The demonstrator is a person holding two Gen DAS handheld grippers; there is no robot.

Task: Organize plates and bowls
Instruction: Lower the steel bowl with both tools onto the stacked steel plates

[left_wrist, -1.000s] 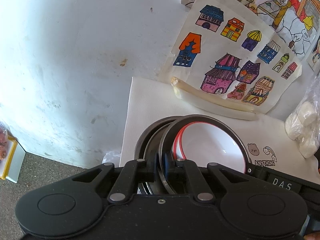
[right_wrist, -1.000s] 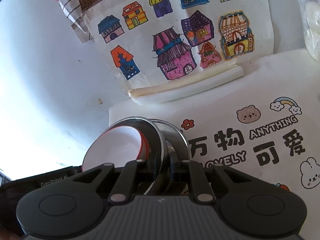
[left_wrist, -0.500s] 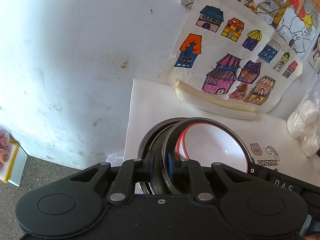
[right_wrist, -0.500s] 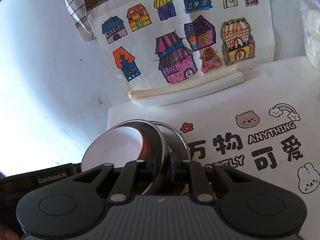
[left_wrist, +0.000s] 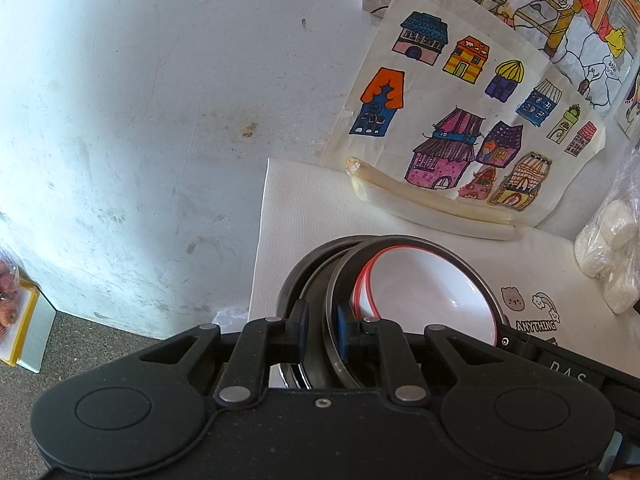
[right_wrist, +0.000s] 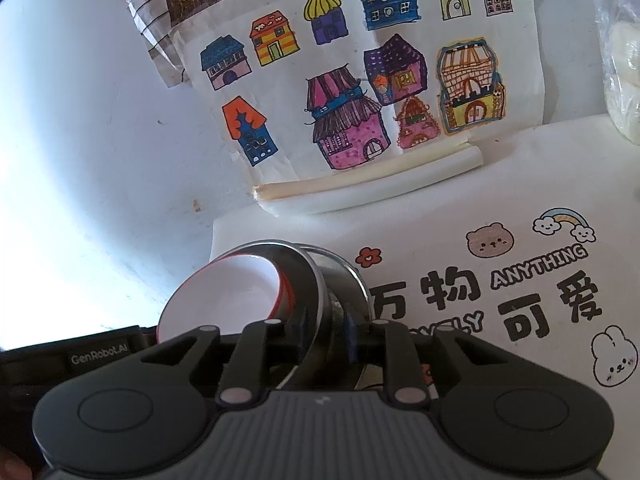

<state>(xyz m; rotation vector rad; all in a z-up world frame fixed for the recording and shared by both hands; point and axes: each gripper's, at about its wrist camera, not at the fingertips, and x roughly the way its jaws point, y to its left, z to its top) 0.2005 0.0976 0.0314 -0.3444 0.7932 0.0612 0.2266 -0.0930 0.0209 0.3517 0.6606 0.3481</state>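
A steel bowl [left_wrist: 408, 246] with a white, red-rimmed bowl [left_wrist: 432, 284] nested inside sits over another steel bowl [left_wrist: 296, 280] on the white mat. My left gripper [left_wrist: 322, 328] has its fingers slightly apart on either side of the steel bowl's left rim. In the right wrist view the same steel bowl [right_wrist: 308, 276] holds the white bowl [right_wrist: 224, 296], with the lower steel bowl [right_wrist: 344, 276] behind it. My right gripper [right_wrist: 326, 334] has its fingers slightly apart astride the bowl's right rim.
The white mat [right_wrist: 500, 208] with cartoon prints covers the table. A rolled white paper [right_wrist: 360, 196] and house drawings [right_wrist: 360, 92] lean on the wall behind. A plastic bag of white lumps [left_wrist: 612, 248] lies at the right. The mat's left edge [left_wrist: 260, 240] is close.
Both grippers' fingers have opened slightly from the steel bowl's rim. The bowls have come down onto the lower bowl, and both views have shifted a little closer.
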